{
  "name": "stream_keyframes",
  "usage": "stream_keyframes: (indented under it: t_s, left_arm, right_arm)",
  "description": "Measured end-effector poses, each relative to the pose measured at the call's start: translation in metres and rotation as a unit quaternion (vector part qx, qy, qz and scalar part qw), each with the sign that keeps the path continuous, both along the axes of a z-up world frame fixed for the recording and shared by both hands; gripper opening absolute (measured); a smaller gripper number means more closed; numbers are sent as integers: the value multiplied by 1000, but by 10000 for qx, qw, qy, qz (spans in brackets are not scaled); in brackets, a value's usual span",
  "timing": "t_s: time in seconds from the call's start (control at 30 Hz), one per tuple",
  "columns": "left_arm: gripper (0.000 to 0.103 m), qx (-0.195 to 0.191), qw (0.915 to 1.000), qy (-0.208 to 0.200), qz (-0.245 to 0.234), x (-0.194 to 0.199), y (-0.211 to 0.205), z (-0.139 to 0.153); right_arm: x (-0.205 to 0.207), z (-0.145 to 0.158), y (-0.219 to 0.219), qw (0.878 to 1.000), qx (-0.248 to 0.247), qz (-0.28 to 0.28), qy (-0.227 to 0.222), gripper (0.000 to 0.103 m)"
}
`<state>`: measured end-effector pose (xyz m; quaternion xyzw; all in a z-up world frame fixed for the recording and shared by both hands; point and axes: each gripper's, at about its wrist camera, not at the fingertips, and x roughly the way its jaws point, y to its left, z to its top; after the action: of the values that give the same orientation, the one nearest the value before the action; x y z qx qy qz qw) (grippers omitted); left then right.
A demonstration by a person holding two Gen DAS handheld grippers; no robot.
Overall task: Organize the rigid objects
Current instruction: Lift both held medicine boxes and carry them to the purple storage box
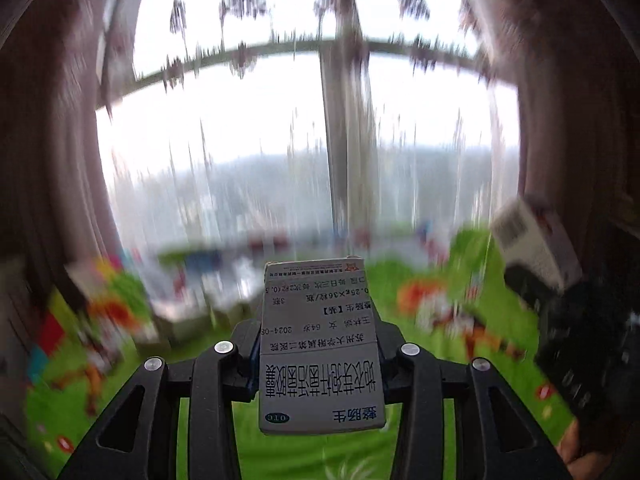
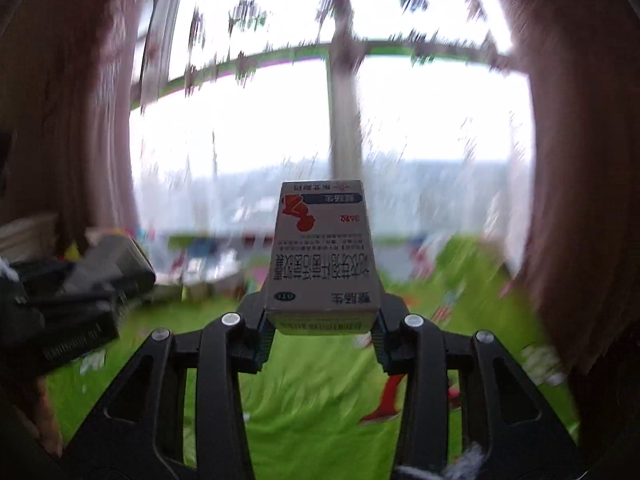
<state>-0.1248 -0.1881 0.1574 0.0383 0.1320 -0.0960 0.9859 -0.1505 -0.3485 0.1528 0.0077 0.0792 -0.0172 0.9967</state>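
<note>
My left gripper point(image 1: 320, 344) is shut on a white medicine box point(image 1: 320, 344) with a pharmacy label, held flat and pointing forward above a green patterned cloth point(image 1: 312, 456). My right gripper point(image 2: 322, 320) is shut on a second white medicine box point(image 2: 324, 256) with a red figure printed on it, raised toward the window. The right gripper with its box also shows at the right edge of the left wrist view point(image 1: 536, 248). The left gripper shows as a dark shape at the left of the right wrist view point(image 2: 72, 300). Both views are blurred by motion.
A large window point(image 1: 304, 128) with brown curtains point(image 1: 52, 140) fills the background. Blurred boxes and a pale tray point(image 1: 200, 300) lie at the far side of the green cloth. Colourful items point(image 1: 108, 304) lie at the left.
</note>
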Motion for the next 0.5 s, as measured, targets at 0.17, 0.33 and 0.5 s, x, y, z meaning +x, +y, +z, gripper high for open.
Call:
stream_keyframes:
  t_s: [0.17, 0.33, 0.5]
  left_arm:
    - [42, 30, 9958, -915, -63, -39, -7, 29]
    - [42, 45, 9933, -1139, -207, -55, -13, 46]
    - [42, 103, 9920, -1220, -298, -70, -15, 51]
  right_arm:
    - [-35, 15, -4, 9982, -31, -309, -521, 44]
    - [-60, 29, -7, 9957, -82, -391, -836, 44]
    - [-81, 44, -1, 9932, -205, -301, -1106, 44]
